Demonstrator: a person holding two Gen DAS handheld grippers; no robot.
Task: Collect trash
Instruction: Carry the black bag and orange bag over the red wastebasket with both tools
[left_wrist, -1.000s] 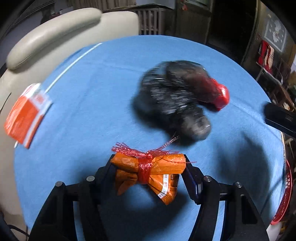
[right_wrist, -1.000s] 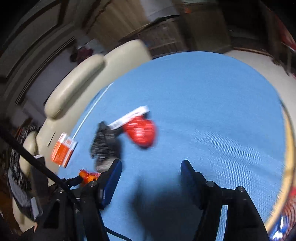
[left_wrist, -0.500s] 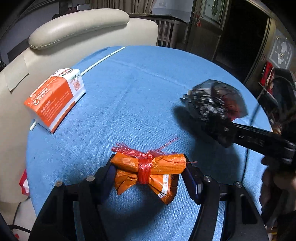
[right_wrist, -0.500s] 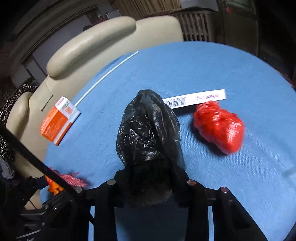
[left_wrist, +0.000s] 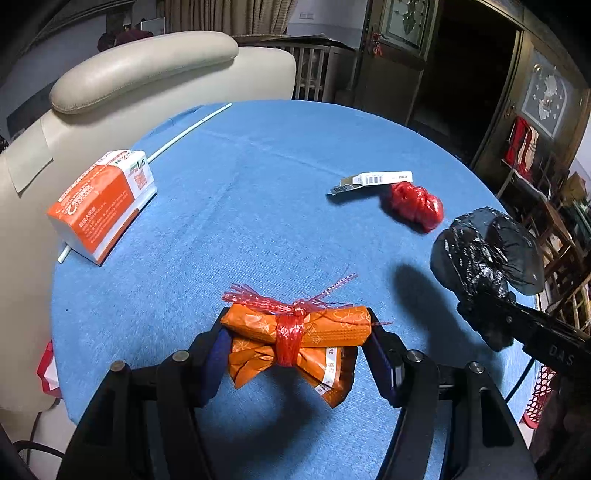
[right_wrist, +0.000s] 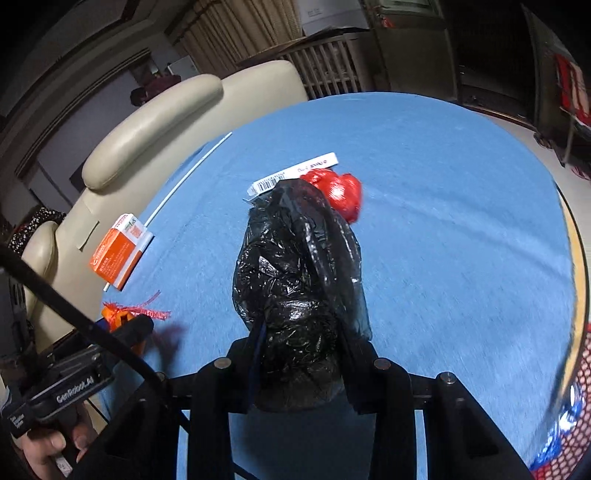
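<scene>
Inventory from my station, blue table (left_wrist: 280, 177), trash run.

Item 1, orange packet (left_wrist: 295, 341): tied with red net, clamped crosswise in my left gripper (left_wrist: 297, 350), long axis running pad to pad. Held clear above the cloth, judging by its shadow below.

Item 2, black bag (right_wrist: 299, 280): crumpled, pinched at its lower end in my right gripper (right_wrist: 299, 354). The jaws have just been closing and the bag sits between them. It stands up and away from the fingers, off the table.

Item 3, red wad (left_wrist: 415, 205): loose on the cloth, far right part of the table as my left camera sees it.

Item 4, barcode strip (left_wrist: 371, 181): flat, just beside the wad, one end about touching it; long axis across the table.

Item 5, orange carton (left_wrist: 101, 205): on the left edge, near the cream chair (left_wrist: 147, 74), lying over a white rod (left_wrist: 188, 129).

Item 6, red mesh basket (right_wrist: 565, 424): at the right rim, only partly in view.

Relation that matters: I judge both loads go to that basket. It lies right of the right gripper, so the right hand is the nearer. The left must cross farther. Wad and strip lie straight ahead of the right gripper, beyond the bag.
</scene>
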